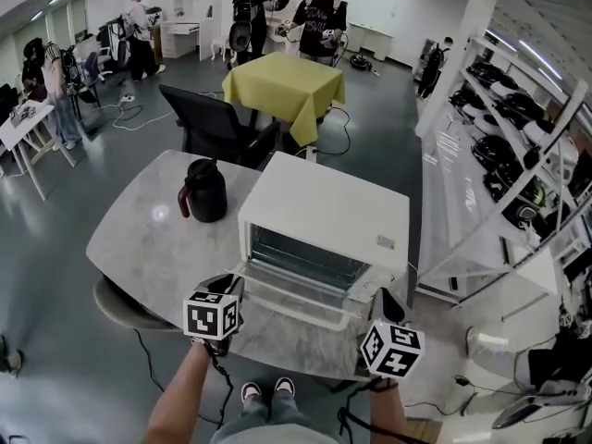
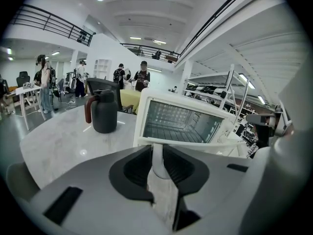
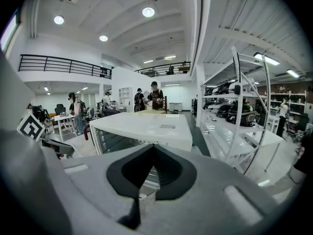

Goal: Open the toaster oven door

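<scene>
toaster oven door (image 1: 298,296) lies open and near flat, left gripper (image 2: 157,169) clamped on its white handle (image 2: 198,145), likely guiding it down, while right gripper (image 3: 152,154), closed on nothing, waits clear alongside.

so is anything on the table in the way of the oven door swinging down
Nothing visible is in the way. The door already lies swung down over bare table, its handle clamped in the left gripper. The dark jug stands off to the left, clear of the door.
</scene>
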Demonstrator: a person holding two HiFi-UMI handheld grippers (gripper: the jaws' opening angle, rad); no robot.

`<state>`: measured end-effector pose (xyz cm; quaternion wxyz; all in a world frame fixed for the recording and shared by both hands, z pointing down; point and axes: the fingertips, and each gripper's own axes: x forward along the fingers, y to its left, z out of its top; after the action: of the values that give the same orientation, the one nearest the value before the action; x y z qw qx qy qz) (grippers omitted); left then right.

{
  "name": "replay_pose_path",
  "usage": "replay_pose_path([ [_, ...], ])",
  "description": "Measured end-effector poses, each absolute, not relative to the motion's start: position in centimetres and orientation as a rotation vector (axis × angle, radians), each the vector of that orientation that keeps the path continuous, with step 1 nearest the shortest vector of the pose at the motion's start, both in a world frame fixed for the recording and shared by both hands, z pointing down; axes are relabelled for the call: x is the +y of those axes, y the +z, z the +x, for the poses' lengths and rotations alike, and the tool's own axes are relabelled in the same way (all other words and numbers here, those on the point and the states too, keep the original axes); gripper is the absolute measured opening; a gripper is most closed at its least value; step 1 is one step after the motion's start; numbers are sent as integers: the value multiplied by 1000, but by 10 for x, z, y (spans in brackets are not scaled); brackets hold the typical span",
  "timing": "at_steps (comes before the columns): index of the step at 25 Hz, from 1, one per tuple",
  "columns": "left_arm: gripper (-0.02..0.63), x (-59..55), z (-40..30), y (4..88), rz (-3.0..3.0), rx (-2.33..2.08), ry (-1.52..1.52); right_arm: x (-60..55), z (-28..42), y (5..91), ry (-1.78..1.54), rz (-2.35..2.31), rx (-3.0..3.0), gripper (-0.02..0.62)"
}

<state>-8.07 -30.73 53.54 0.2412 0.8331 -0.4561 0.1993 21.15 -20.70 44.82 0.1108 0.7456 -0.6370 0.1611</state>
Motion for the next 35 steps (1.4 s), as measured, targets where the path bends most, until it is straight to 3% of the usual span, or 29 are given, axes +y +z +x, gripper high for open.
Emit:
replay_pose_path([
  [35,71,-269,-100,580,2246,-1201,679,-215,200,472,535,2124,-1890,5],
])
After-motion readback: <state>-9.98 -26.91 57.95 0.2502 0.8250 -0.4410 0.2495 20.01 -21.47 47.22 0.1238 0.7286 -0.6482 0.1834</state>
